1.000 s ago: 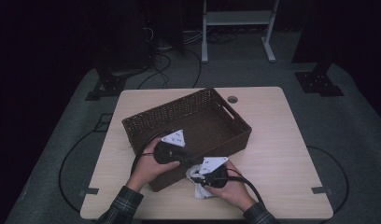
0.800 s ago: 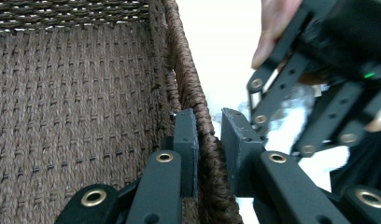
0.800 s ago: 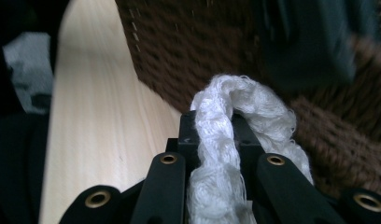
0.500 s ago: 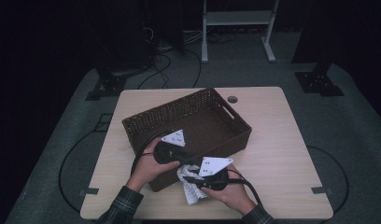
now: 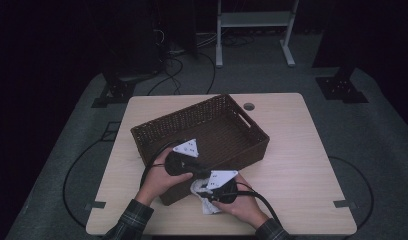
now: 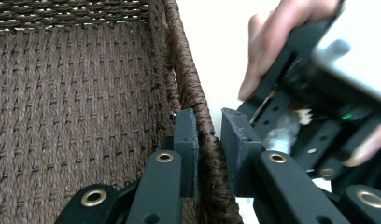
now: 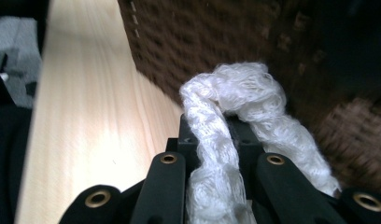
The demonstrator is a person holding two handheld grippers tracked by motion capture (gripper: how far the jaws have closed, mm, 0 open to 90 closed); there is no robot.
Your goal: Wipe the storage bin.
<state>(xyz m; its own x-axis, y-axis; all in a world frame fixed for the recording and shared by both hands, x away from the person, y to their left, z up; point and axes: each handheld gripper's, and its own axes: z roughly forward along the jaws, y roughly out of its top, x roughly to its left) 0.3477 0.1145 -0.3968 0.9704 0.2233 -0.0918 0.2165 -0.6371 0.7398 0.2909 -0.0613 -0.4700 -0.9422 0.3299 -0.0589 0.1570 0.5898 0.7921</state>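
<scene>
My left gripper (image 6: 209,140) has its two jaws clamped on the near wall of the brown wicker basket (image 5: 157,135), one jaw inside and one outside, with the woven rim pinched tight between them. In the high view that left gripper (image 5: 192,167) sits at the basket's near edge, my left hand (image 5: 159,180) wrapped round its body and the cable looping off to the left.

My right gripper (image 7: 216,135) is closed on a white knitted cloth (image 7: 240,98), which bunches up between the jaws and arches over their tips in a loose hump. The cloth hangs just beside the outer face of the basket's near wall; I cannot tell whether it touches the weave. In the high view the right gripper (image 5: 207,187) is just outside that wall, over the light wooden table (image 5: 302,165), with the white cloth (image 5: 208,205) spilling under it towards my right hand (image 5: 244,207)
</scene>
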